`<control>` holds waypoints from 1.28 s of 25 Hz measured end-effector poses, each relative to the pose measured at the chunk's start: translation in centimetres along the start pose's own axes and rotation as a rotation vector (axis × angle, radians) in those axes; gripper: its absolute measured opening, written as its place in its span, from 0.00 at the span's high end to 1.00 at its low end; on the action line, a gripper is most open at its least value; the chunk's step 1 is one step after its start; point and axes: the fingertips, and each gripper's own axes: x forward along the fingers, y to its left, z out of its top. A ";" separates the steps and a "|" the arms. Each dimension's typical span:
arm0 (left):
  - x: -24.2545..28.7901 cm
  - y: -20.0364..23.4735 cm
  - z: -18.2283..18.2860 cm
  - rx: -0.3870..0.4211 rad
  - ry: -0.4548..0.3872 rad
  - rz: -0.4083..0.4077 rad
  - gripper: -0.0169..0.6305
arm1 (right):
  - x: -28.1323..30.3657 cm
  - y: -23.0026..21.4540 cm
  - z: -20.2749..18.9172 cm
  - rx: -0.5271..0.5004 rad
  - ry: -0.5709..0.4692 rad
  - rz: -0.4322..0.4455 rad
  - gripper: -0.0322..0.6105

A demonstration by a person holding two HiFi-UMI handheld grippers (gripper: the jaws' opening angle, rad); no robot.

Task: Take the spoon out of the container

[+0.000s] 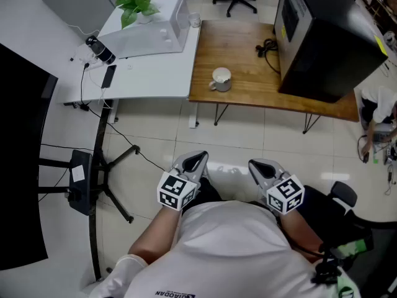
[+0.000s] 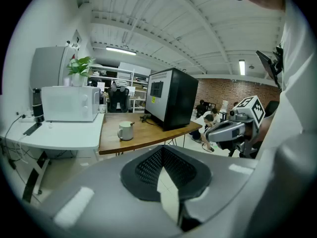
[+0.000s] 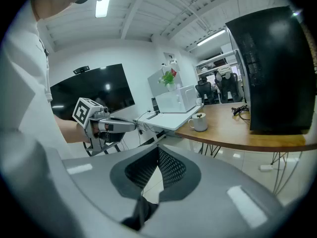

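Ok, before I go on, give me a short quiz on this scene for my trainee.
1. True or false: the mug stands on the wooden table.
2. What stands on top of the microwave? A) a plant B) a kettle C) a stack of books
3. What do the left gripper and the right gripper hold?
Key: 1 true; 2 A; 3 nothing: both are shut and empty, held near the person's body, short of the table.

microwave (image 1: 160, 25) on white desk (image 1: 149, 73), black cabinet (image 1: 322, 36) on wooden table (image 1: 239, 58).
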 end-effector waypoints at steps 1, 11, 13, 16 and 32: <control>0.6 0.9 0.3 0.001 -0.001 -0.006 0.97 | 0.8 -0.6 0.5 -0.002 0.000 -0.005 0.94; 6.5 11.5 5.4 0.038 -0.001 -0.123 0.97 | 10.4 -5.3 6.9 0.030 -0.010 -0.097 0.94; 7.3 13.8 6.8 0.072 0.004 -0.153 0.97 | 12.7 -5.9 8.5 0.038 -0.020 -0.120 0.94; 8.3 17.4 8.0 0.108 0.010 -0.191 0.97 | 16.1 -7.0 10.2 0.057 -0.039 -0.160 0.94; 12.4 23.0 10.2 0.055 0.012 -0.251 0.97 | 21.7 -12.6 13.9 0.095 0.010 -0.256 0.94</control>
